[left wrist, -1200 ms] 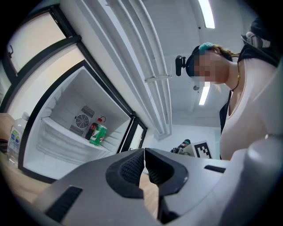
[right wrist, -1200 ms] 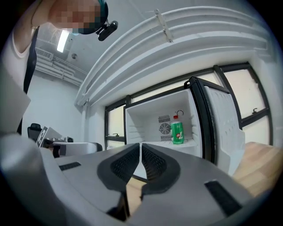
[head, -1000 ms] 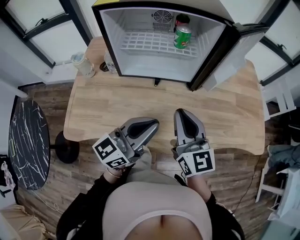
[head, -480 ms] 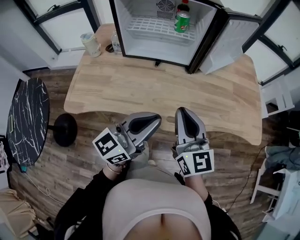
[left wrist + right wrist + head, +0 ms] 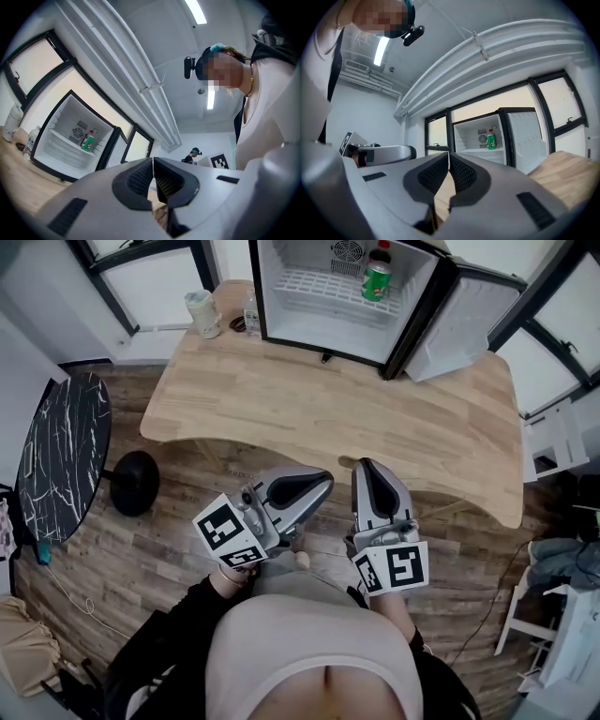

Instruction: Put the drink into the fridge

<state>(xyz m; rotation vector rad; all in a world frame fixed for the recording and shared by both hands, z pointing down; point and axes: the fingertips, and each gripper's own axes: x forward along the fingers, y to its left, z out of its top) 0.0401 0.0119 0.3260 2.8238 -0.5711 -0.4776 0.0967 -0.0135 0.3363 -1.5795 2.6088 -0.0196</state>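
Observation:
A green drink can (image 5: 377,280) stands on the white wire shelf of the open mini fridge (image 5: 281,329), with a dark red-capped bottle (image 5: 379,255) behind it; the can (image 5: 87,142) (image 5: 491,140) shows small in both gripper views. The fridge sits at the far side of the wooden table (image 5: 328,418). My left gripper (image 5: 323,482) and right gripper (image 5: 364,468) hang side by side off the table's near edge, over the floor. Both are shut with nothing between their pads, the left gripper (image 5: 153,161) and right gripper (image 5: 449,157) each showing jaw tips touching.
The fridge door (image 5: 461,322) stands swung open to the right. A pale cup (image 5: 202,313) and a small bottle (image 5: 250,311) stand left of the fridge. A black marble round table (image 5: 58,460) is at the left, and a white chair (image 5: 553,439) at the right.
Both grippers have drawn back from the table toward the person, staying shut. The table and fridge now sit farther away in the head view.

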